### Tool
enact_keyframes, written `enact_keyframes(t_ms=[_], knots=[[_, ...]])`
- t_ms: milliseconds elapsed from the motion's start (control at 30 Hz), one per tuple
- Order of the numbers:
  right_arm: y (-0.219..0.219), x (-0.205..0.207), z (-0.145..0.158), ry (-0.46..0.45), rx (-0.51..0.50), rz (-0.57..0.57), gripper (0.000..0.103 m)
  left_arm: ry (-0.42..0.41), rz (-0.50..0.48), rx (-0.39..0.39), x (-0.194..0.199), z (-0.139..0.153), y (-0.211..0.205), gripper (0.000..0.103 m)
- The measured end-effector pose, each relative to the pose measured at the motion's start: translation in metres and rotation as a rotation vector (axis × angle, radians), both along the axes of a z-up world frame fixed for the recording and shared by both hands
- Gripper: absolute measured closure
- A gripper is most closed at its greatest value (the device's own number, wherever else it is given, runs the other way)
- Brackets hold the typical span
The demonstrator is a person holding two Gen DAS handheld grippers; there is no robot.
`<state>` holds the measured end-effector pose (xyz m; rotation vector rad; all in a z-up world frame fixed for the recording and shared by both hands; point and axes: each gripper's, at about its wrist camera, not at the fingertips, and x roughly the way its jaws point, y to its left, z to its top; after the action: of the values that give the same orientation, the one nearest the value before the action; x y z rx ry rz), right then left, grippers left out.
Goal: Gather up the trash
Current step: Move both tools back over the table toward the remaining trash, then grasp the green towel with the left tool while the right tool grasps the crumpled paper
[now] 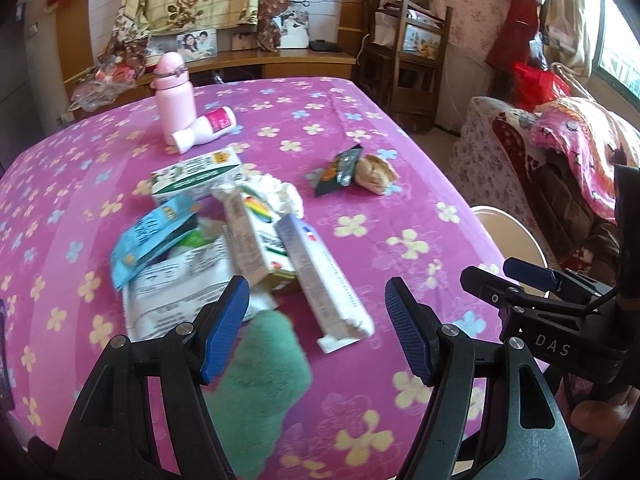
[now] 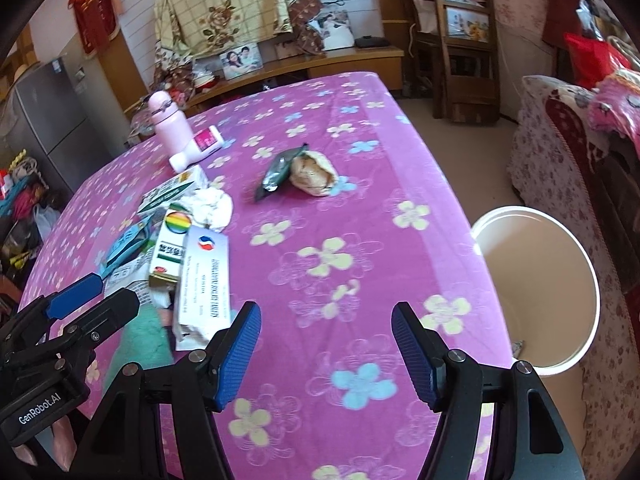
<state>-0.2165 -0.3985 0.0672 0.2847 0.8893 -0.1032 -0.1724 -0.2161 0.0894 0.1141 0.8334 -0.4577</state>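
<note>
Left tool (image 1: 316,332): fingers spread wide apart, nothing between them; it hangs over the near end of the trash heap, above a green fuzzy cloth (image 1: 260,384).
Right tool (image 2: 326,354): fingers likewise wide apart and empty, over bare purple cover near the desk's near-right part.
Desk (image 1: 400,128): covered in a purple cloth printed with cream and blue flowers.
Trash heap: lies on the left half of the desk, pieces overlapping.
White long box (image 1: 324,280): long axis runs from the heap's middle toward the near right; its near end points between the left tool's fingers. It carries a red-and-blue round mark and lines of print too small to read.
Rainbow box (image 2: 172,248): long axis runs away from the cameras, leaning on the white box; characters on it unreadable.
Green-and-white box (image 1: 196,178): long axis across the desk, behind the heap.
Blue wrapper (image 1: 152,236): at the heap's left, tilted.
Crumpled tissue (image 2: 212,204): just behind the rainbow box.
Dark wrapper (image 2: 280,172): touching a brown paper ball (image 2: 314,174), both well apart from the heap, mid-desk.
Pink bottle (image 1: 174,98): upright at the far left; a white bottle with a pink label (image 1: 208,128) lies on its side against it, cap toward the cameras.
Writing: "DAS" on the right tool's body in the left view; "GenRobot.AI" on the left tool's body in the right view.
Bin (image 2: 576,364): white, round, open-topped, on the floor just beside the desk's right edge.
Open room: the desk's right half is mostly bare cover up to that edge.
</note>
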Motion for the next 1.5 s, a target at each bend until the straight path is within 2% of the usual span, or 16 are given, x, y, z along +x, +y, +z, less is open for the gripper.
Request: enact_keyframes(t_ms=[167, 333, 567, 800, 1200, 1400, 1500], knots=[[0.013, 0.005, -0.001, 0.005, -0.003, 0.026, 0.037, 0.017, 0.010, -0.003, 0.000, -0.003, 0.017, 0.033], [0.020, 0.007, -0.003, 0.014, 0.002, 0.044, 0.037, 0.043, -0.019, -0.012, -0.003, -0.008, 0.034, 0.033], [0.023, 0.010, -0.007, 0.023, 0.012, 0.047, 0.032, 0.138, -0.061, -0.082, -0.005, -0.024, 0.061, 0.033], [0.023, 0.018, -0.014, 0.039, 0.025, 0.053, 0.032, 0.172, -0.096, -0.022, -0.009, -0.044, 0.060, 0.033], [0.017, 0.038, -0.022, 0.069, 0.037, 0.063, 0.032, 0.182, -0.118, 0.100, -0.003, -0.072, 0.046, 0.033], [0.014, 0.043, -0.026, 0.081, 0.040, 0.062, 0.032, 0.214, -0.107, 0.052, 0.005, -0.076, 0.047, 0.037], [0.012, 0.045, -0.027, 0.086, 0.038, 0.063, 0.032, 0.224, -0.105, 0.033, 0.007, -0.075, 0.045, 0.046]])
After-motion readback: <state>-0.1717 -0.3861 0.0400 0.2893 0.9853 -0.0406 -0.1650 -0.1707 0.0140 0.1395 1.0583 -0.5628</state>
